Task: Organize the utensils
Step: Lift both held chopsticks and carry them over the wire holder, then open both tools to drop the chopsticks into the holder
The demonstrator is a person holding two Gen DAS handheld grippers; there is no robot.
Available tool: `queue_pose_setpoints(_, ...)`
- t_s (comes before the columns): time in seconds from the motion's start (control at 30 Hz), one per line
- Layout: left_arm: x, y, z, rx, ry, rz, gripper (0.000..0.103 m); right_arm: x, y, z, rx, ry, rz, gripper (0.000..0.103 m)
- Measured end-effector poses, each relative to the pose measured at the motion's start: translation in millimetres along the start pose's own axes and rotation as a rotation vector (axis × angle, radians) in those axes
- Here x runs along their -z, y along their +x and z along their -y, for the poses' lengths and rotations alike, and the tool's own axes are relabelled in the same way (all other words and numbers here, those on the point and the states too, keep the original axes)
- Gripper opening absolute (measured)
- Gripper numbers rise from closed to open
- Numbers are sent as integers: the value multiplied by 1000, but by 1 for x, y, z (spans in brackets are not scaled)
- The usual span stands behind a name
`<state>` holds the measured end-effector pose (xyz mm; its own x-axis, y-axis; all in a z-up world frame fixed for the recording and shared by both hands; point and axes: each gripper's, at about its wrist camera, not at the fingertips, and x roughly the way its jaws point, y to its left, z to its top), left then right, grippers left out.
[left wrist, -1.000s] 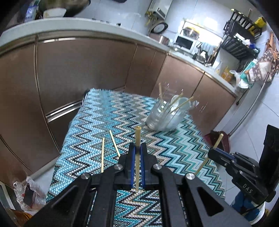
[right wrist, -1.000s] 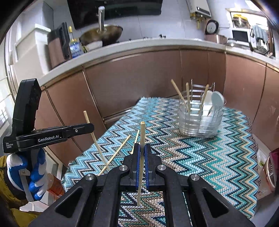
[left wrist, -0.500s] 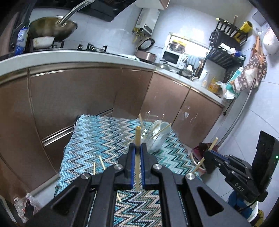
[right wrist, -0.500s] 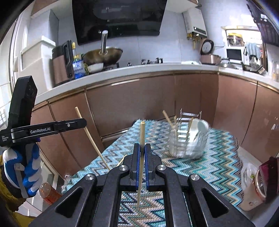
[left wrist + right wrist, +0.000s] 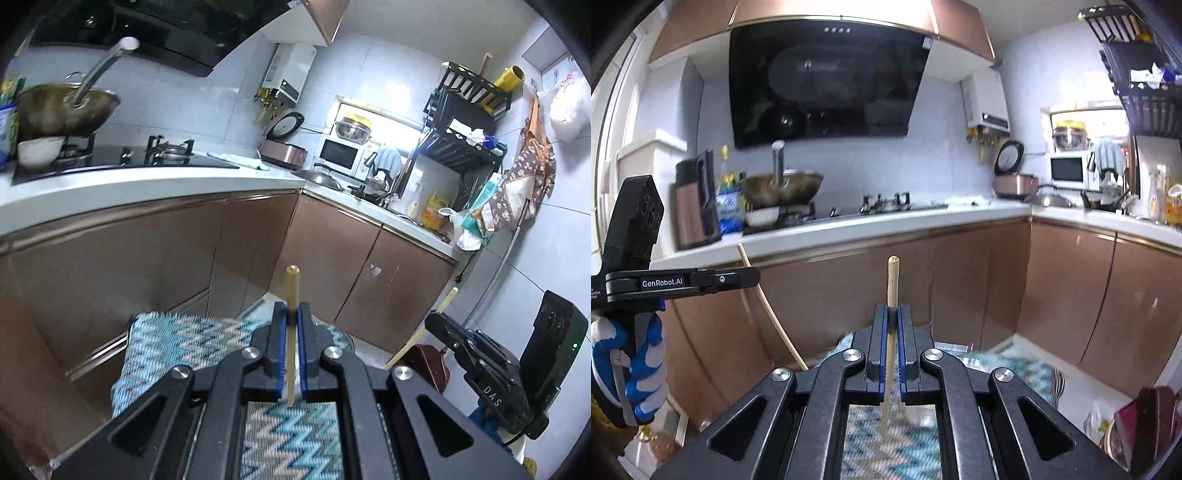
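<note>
My left gripper (image 5: 291, 314) is shut on a wooden chopstick (image 5: 292, 295) that stands upright between its blue pads. My right gripper (image 5: 894, 314) is shut on another wooden chopstick (image 5: 892, 284), also upright. Both are raised high above the zigzag-patterned table cloth (image 5: 177, 343), which also shows in the right wrist view (image 5: 1027, 373). The right gripper with its chopstick shows at the right of the left wrist view (image 5: 436, 325). The left gripper with its chopstick shows at the left of the right wrist view (image 5: 750, 275). The clear utensil holder is hidden below the grippers.
Brown kitchen cabinets (image 5: 147, 258) and a white counter (image 5: 110, 184) run behind the table. A wok (image 5: 783, 188) sits on the stove. A microwave (image 5: 340, 155) and a rice cooker (image 5: 284, 151) stand on the counter. A black rack (image 5: 465, 122) stands at the right.
Both grippers have risen and tilted upward with their chopsticks. The utensil holder and the loose chopsticks on the cloth have dropped out of view.
</note>
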<state>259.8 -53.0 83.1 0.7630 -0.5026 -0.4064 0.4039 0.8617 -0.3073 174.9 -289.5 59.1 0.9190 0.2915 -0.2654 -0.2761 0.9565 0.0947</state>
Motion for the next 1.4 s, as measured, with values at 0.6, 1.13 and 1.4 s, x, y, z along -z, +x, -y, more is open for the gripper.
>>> queue_pose_setpoints(0.6, 13, 169, -9, -17, 33, -88, 5, 27, 116, 53, 44, 29, -28, 5)
queue_pose_setpoints(1.13, 47, 191, -23, -30, 20, -127, 7, 73, 135, 52, 60, 66, -80, 19)
queue_pose_setpoints(1.4, 39, 145, -22, -29, -23, -75, 28, 59, 99, 44, 99, 69, -32, 41)
